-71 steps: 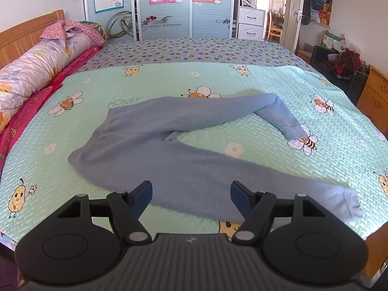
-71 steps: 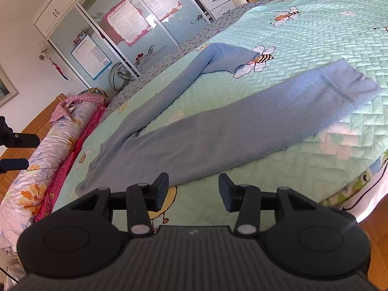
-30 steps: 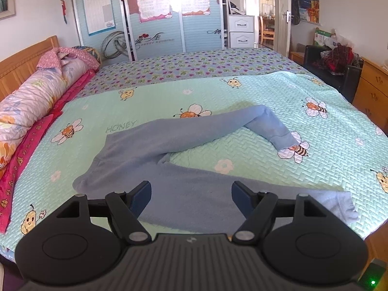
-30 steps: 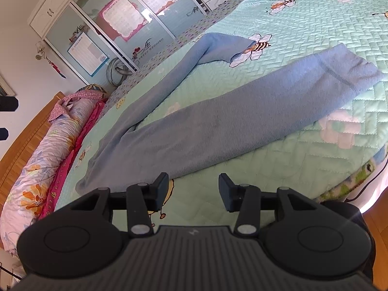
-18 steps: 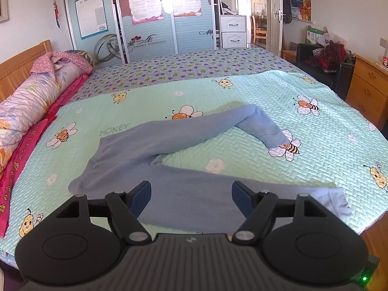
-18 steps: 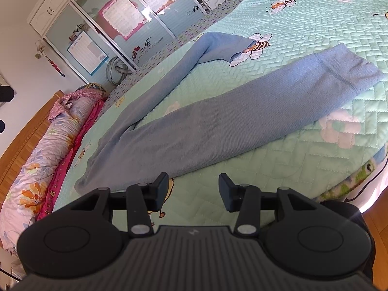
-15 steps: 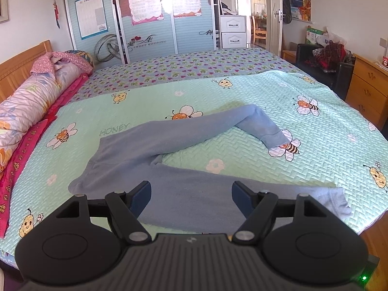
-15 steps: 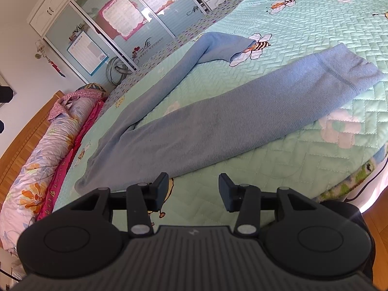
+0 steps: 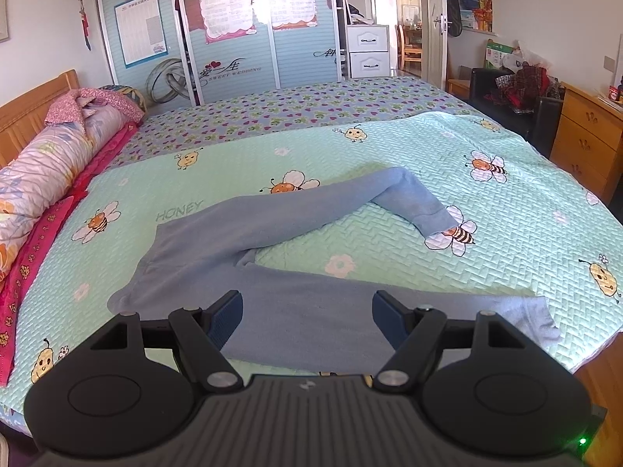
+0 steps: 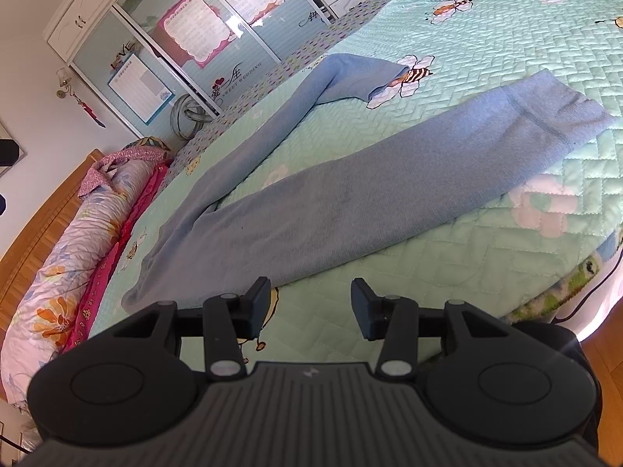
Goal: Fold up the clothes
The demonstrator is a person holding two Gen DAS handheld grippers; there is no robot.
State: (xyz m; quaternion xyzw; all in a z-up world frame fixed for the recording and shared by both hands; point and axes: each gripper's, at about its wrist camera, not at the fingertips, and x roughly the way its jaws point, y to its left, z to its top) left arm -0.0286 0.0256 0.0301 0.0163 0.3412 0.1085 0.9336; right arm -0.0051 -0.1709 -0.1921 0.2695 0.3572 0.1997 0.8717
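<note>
1. Blue-grey knitted trousers [image 9: 218,249]: lie spread on the mint-green quilted bedspread with bee prints [image 9: 525,202], waist toward the floral rolled pillow [image 9: 43,171], near leg straight along the bed's front edge, far leg bent back on itself at its cuff.
2. Progress: no fold made yet, as I judge; legs lie apart, so everything is left to do.
3. Left gripper [image 9: 307,315]: black, jaws spread wide, nothing between them, hovering over the near leg.
4. Right gripper [image 10: 310,305]: black, jaws parted, empty, over bare bedspread just short of the near leg.
5. Edges and room: near leg's cuff [image 10: 560,113] lies close to the bed's edge; broad bare bedspread beyond the far leg gives room to work.
</note>
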